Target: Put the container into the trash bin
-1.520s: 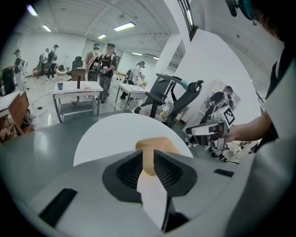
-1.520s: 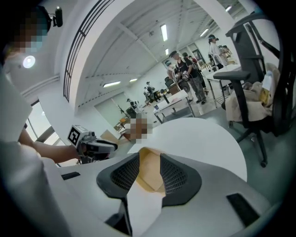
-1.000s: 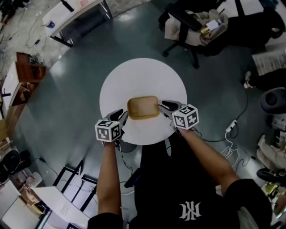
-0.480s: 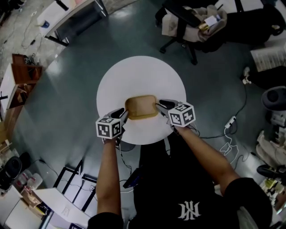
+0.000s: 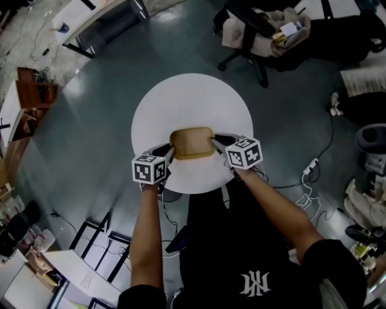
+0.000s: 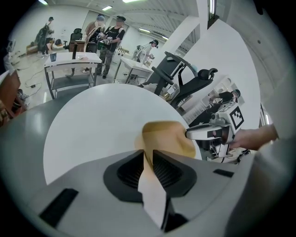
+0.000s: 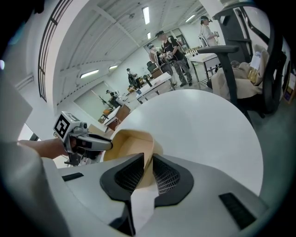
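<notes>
A shallow tan container (image 5: 192,143) lies on the near half of a round white table (image 5: 193,99). My left gripper (image 5: 168,152) is at its left end and my right gripper (image 5: 215,142) at its right end. In the left gripper view the container's rim (image 6: 169,136) runs between the closing jaws of the left gripper (image 6: 148,159) and fills the gap. In the right gripper view the tan wall (image 7: 132,143) stands pinched between the closing jaws of the right gripper (image 7: 149,166). Each view shows the other gripper across the container.
An office chair with clothes on it (image 5: 259,30) stands beyond the table. A dark round bin (image 5: 369,137) sits on the floor at the far right, with cables (image 5: 313,169) nearby. A desk (image 5: 102,18) is at the top left. Several people (image 6: 106,32) stand far off.
Both grippers have stayed at the container's two ends. Their jaws have narrowed onto its rim. The container has not shifted on the table.
</notes>
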`<state>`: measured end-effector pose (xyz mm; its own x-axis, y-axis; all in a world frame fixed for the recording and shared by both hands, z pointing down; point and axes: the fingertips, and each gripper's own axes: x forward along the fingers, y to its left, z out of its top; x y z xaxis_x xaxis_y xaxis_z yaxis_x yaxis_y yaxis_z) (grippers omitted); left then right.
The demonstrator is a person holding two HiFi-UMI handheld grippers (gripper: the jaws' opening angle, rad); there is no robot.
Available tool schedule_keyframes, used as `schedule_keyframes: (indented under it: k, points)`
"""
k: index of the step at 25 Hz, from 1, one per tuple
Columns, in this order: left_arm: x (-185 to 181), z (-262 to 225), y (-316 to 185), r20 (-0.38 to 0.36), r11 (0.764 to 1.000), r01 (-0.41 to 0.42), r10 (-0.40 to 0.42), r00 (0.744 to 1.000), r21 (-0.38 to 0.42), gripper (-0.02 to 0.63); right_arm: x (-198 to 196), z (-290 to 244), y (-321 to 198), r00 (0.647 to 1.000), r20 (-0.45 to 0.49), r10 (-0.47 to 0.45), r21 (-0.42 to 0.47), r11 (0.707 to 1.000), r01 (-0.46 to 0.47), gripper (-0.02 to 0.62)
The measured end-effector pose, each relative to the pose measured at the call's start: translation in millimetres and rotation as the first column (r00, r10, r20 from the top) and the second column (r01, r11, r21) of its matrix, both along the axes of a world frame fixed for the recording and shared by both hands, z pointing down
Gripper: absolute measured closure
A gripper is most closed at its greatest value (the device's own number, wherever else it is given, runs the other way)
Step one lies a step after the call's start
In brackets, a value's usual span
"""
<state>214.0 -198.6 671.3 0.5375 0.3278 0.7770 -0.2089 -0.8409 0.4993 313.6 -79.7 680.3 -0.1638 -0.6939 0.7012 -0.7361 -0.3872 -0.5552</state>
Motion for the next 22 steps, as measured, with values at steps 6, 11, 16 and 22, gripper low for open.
schedule_keyframes:
  k: [6,11,16,22]
  points:
    - [-1.7,-5.6,1.4,0.003,1.0,-0.002,0.002,1.0,-0.031,0.561,2.1,-3.9,-2.3,1.0,0.0,0.016,0.007,1.0,-0.016,0.526]
    - [-1.7,-14.9,0.5,-0.002,1.0,0.002,-0.002,1.0,-0.021,0.569,1.0,-8.6,-1.8,1.0,-0.004,-0.002,0.008,1.0,0.002,0.534]
    - [-9.7,-24.9,3.8,0.001,1.0,0.011,-0.011,1.0,-0.025,0.572,-1.3,-18.8,-3.8,1.0,-0.009,-0.005,0.016,1.0,0.005,0.535]
    - [-26.6,-31.5,4.2,0.005,0.998,0.053,-0.053,0.999,-0.031,0.574,-8.6,-31.7,-8.2,1.0,0.007,-0.022,0.04,0.999,0.022,0.543]
